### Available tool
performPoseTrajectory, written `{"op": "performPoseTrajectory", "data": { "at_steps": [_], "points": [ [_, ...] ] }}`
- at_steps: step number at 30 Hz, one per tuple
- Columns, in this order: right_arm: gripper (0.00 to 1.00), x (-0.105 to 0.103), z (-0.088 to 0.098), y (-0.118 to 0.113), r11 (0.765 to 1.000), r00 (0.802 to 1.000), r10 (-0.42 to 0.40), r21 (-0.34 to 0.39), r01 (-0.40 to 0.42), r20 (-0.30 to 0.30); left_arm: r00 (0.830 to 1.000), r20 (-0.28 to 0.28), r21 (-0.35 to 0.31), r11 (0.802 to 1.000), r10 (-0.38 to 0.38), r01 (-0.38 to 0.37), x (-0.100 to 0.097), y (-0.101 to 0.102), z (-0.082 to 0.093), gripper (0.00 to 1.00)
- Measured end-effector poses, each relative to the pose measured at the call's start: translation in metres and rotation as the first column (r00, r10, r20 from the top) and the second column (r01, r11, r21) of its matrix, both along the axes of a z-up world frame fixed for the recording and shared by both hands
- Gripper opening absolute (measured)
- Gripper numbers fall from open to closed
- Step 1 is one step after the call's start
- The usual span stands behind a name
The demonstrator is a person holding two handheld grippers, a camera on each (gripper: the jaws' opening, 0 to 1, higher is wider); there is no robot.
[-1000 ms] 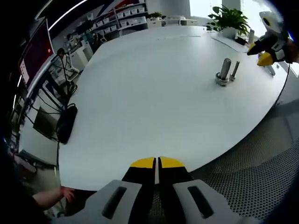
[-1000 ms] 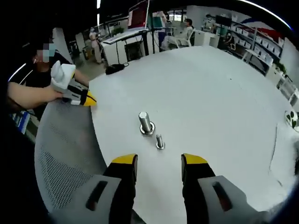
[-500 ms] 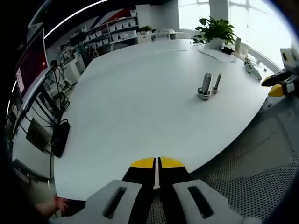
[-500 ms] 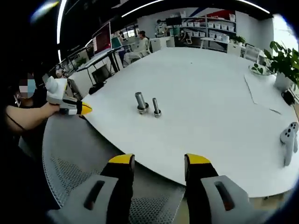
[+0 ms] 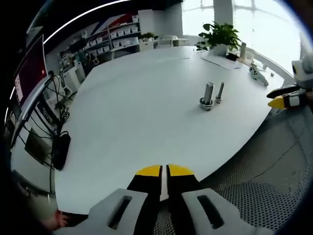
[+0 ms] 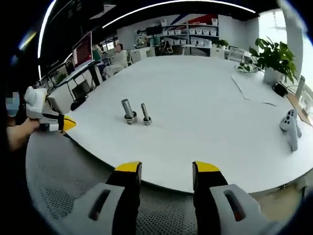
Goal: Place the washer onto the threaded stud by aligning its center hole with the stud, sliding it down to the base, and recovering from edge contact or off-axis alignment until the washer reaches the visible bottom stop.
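Washer (image 5: pixel 206 104) sits flat around the foot of the thick bolt (image 5: pixel 208 93), low at the base, out on the white surface (image 5: pixel 142 103). Just beside that bolt stands a thinner bolt (image 5: pixel 220 92), upright too, the pair close together but apart.

From the left gripper view, the left claw (image 5: pixel 164 171) hangs at the near edge of the surface with its yellow-tipped jaws pressed together, nothing between them. The bolts and washer are well apart from it, far ahead and off to the right. At the right edge of that view the right claw (image 5: pixel 279 100) pokes in, held past the rim of the surface over the grey mesh chair (image 5: pixel 264 171).

From the right gripper view, the right claw (image 6: pixel 163 169) has its jaws spread wide, empty, hovering just off the surface rim (image 6: pixel 205 142). The thick bolt (image 6: pixel 128 110) with the washer (image 6: pixel 130 119) at its foot and the thin bolt (image 6: pixel 145 113) stand ahead and a little left, well clear of the jaws. The left claw (image 6: pixel 68 124) shows at far left in a hand (image 6: pixel 17 134). A potted plant (image 6: pixel 271 58) and a white controller (image 6: pixel 290 127) sit on the far right of the surface.
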State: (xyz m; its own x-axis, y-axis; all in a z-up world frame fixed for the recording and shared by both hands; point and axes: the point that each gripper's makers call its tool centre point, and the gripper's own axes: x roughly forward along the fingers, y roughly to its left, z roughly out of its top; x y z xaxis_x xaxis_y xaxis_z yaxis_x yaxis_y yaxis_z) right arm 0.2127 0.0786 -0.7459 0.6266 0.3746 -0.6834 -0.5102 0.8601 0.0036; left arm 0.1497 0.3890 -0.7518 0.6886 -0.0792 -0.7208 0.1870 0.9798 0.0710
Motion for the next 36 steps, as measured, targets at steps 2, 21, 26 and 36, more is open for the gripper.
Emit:
{"op": "performPoseTrajectory", "data": {
  "at_steps": [2, 21, 26, 36],
  "points": [
    [0.3, 0.001, 0.005, -0.002, 1.0, 0.999, 0.01, -0.01, -0.009, 0.044, 1.0, -0.001, -0.002, 1.0, -0.003, 0.003, -0.001, -0.002, 0.0, 0.01],
    [0.31, 0.003, 0.005, -0.005, 1.0, 0.999, -0.018, 0.016, 0.017, 0.042, 1.0, 0.013, 0.008, 1.0, -0.015, 0.015, 0.001, -0.003, 0.001, 0.01],
    [0.31, 0.003, 0.005, -0.004, 1.0, 0.999, -0.018, 0.014, 0.018, 0.041, 1.0, 0.0, 0.014, 1.0, -0.014, 0.014, 0.002, -0.001, -0.001, 0.01],
    [0.31, 0.002, 0.004, -0.005, 1.0, 0.999, -0.019, 0.004, 0.019, 0.037, 1.0, -0.007, 0.019, 1.0, -0.019, 0.02, 0.0, -0.001, -0.002, 0.0]
  ]
}}
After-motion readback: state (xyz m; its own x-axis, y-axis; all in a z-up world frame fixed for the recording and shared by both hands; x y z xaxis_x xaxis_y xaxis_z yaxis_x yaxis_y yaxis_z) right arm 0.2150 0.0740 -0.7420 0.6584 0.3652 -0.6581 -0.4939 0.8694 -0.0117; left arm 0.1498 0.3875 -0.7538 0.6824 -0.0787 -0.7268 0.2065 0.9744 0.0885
